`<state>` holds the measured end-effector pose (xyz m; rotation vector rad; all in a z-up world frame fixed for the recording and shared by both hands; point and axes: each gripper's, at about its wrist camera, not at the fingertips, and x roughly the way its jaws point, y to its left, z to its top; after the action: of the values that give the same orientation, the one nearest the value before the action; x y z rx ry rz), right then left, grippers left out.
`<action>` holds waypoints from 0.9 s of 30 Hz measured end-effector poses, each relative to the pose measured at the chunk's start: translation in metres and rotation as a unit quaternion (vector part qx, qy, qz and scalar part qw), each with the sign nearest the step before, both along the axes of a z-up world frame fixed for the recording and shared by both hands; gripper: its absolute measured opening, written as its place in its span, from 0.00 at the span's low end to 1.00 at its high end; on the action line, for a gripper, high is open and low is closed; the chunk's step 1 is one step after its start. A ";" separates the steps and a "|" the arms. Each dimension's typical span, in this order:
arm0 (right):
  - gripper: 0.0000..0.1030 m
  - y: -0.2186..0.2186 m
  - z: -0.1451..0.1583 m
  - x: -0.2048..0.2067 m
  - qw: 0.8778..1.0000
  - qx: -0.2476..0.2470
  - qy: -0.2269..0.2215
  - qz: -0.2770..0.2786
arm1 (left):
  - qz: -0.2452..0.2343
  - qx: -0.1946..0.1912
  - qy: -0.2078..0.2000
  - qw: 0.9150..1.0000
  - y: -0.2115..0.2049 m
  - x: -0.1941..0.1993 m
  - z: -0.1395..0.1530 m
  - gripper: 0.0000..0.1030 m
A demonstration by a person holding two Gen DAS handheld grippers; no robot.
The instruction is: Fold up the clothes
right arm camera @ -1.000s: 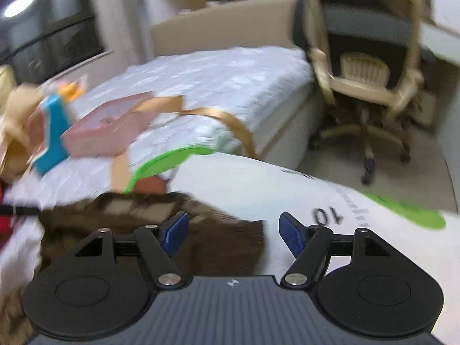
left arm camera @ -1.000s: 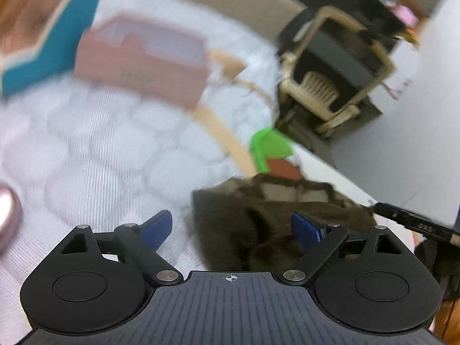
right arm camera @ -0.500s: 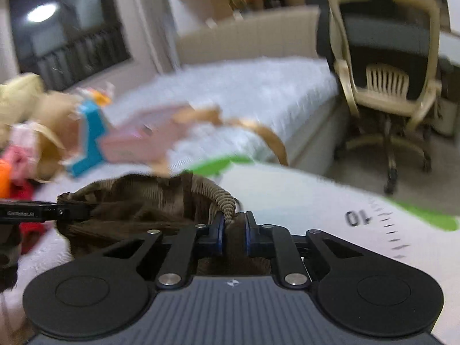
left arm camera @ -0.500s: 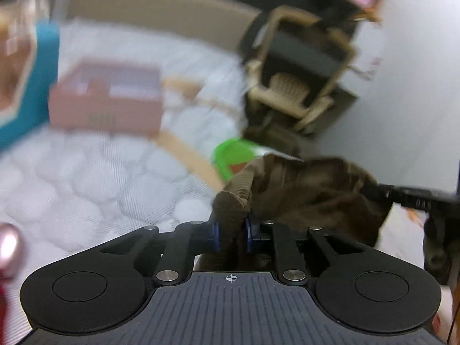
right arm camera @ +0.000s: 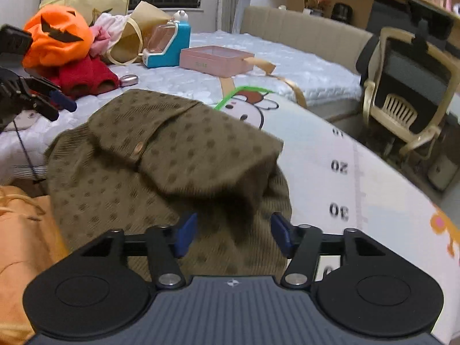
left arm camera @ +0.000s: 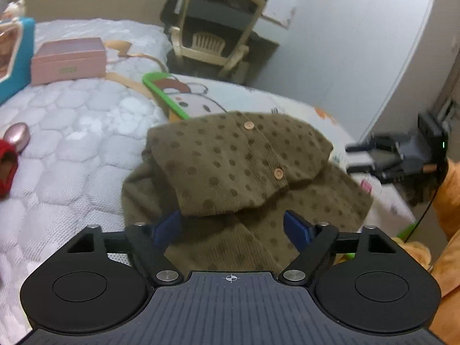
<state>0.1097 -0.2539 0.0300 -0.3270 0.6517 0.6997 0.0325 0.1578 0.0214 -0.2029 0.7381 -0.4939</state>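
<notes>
An olive-brown dotted cardigan [left arm camera: 238, 172] with small round buttons lies on the printed play mat [left arm camera: 244, 97], its top half folded over the lower half. My left gripper [left arm camera: 232, 228] hovers open just over its near edge, nothing between the fingers. In the right wrist view the same cardigan [right arm camera: 172, 158] lies folded, and my right gripper [right arm camera: 233, 234] stands open above its near hem. Each gripper shows in the other's view: the right gripper [left arm camera: 373, 155] at the far right, the left gripper [right arm camera: 40, 100] at the far left, both clear of the cloth.
A pink box [right arm camera: 215, 59], a blue toy [right arm camera: 169, 46], a red garment [right arm camera: 86, 77], an orange pumpkin bag [right arm camera: 57, 40] and a paper bag lie on the quilted mattress [left arm camera: 72, 132]. Orange clothing [right arm camera: 20, 224] sits near left. A beige chair [right arm camera: 408, 97] stands beyond the mat.
Both grippers were shut on the cardigan's edge half a second ago, lifting it. Now both are open, and the cloth lies folded over on itself on the mat.
</notes>
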 end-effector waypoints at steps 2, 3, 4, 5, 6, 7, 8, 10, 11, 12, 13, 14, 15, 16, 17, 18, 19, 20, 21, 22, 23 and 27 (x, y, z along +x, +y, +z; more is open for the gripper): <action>0.66 -0.009 0.012 0.011 0.998 0.052 0.012 -0.022 | 0.029 -0.035 0.004 0.999 0.009 0.011 0.001 0.91; 0.70 -0.013 0.017 0.022 0.996 0.083 0.021 -0.038 | 0.047 -0.055 0.010 0.997 0.013 0.021 -0.001 0.91; 0.70 -0.014 0.018 0.036 0.991 0.114 0.036 -0.054 | 0.064 -0.073 0.023 0.995 0.015 0.032 -0.006 0.91; 0.71 -0.013 0.019 0.052 0.986 0.143 0.054 -0.069 | 0.079 -0.088 0.036 0.992 0.017 0.044 -0.011 0.91; 0.71 -0.010 0.015 0.069 0.980 0.166 0.070 -0.082 | 0.090 -0.092 0.049 0.990 0.014 0.057 -0.018 0.91; 0.71 -0.004 0.009 0.088 0.975 0.183 0.086 -0.094 | 0.101 -0.095 0.063 0.988 0.012 0.071 -0.025 0.92; 0.70 0.003 0.001 0.104 0.971 0.190 0.101 -0.101 | 0.112 -0.098 0.077 0.986 0.009 0.085 -0.032 0.92; 0.70 0.019 -0.019 0.132 0.968 0.190 0.127 -0.107 | 0.117 -0.102 0.089 0.984 0.005 0.106 -0.040 0.92; 0.70 0.027 -0.028 0.144 0.966 0.193 0.141 -0.103 | 0.114 -0.104 0.090 0.984 0.002 0.114 -0.043 0.92; 0.70 0.035 -0.035 0.153 0.963 0.197 0.155 -0.093 | 0.111 -0.105 0.090 0.984 0.000 0.122 -0.045 0.92; 0.70 0.043 -0.040 0.161 0.962 0.200 0.164 -0.085 | 0.108 -0.106 0.091 0.984 -0.003 0.130 -0.047 0.92; 0.70 0.049 -0.042 0.167 0.962 0.201 0.164 -0.081 | 0.106 -0.108 0.092 0.984 -0.005 0.138 -0.049 0.92; 0.70 0.054 -0.043 0.173 0.962 0.203 0.162 -0.079 | 0.103 -0.109 0.093 0.984 -0.007 0.146 -0.051 0.92; 0.70 0.058 -0.042 0.180 0.961 0.209 0.160 -0.081 | 0.101 -0.111 0.094 0.984 -0.009 0.155 -0.052 0.92; 0.70 0.060 -0.042 0.187 0.960 0.217 0.157 -0.085 | 0.105 -0.116 0.094 0.983 -0.009 0.166 -0.052 0.92; 0.69 0.063 -0.041 0.196 0.958 0.226 0.152 -0.090 | 0.110 -0.120 0.092 0.982 -0.007 0.177 -0.050 0.91; 0.69 0.065 -0.038 0.208 0.956 0.236 0.144 -0.098 | 0.113 -0.118 0.079 0.983 -0.005 0.188 -0.045 0.91; 0.68 0.066 -0.034 0.219 0.954 0.246 0.136 -0.104 | 0.116 -0.116 0.066 0.984 -0.003 0.199 -0.039 0.91; 0.67 0.067 -0.029 0.229 0.954 0.251 0.122 -0.109 | 0.118 -0.115 0.053 0.985 -0.001 0.209 -0.034 0.89; 0.67 0.068 -0.024 0.237 0.956 0.250 0.105 -0.113 | 0.116 -0.112 0.039 0.986 0.001 0.217 -0.028 0.89; 0.67 0.069 -0.019 0.242 0.959 0.240 0.086 -0.120 | 0.114 -0.107 0.031 0.987 0.003 0.223 -0.024 0.89; 0.67 0.054 -0.007 0.234 0.968 0.205 0.052 -0.132 | 0.121 -0.088 0.037 0.988 0.016 0.212 -0.017 0.90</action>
<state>0.3440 -0.2002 0.0226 0.1783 0.6181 0.5800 0.2448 0.1737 0.0042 -0.4717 0.7307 -0.3205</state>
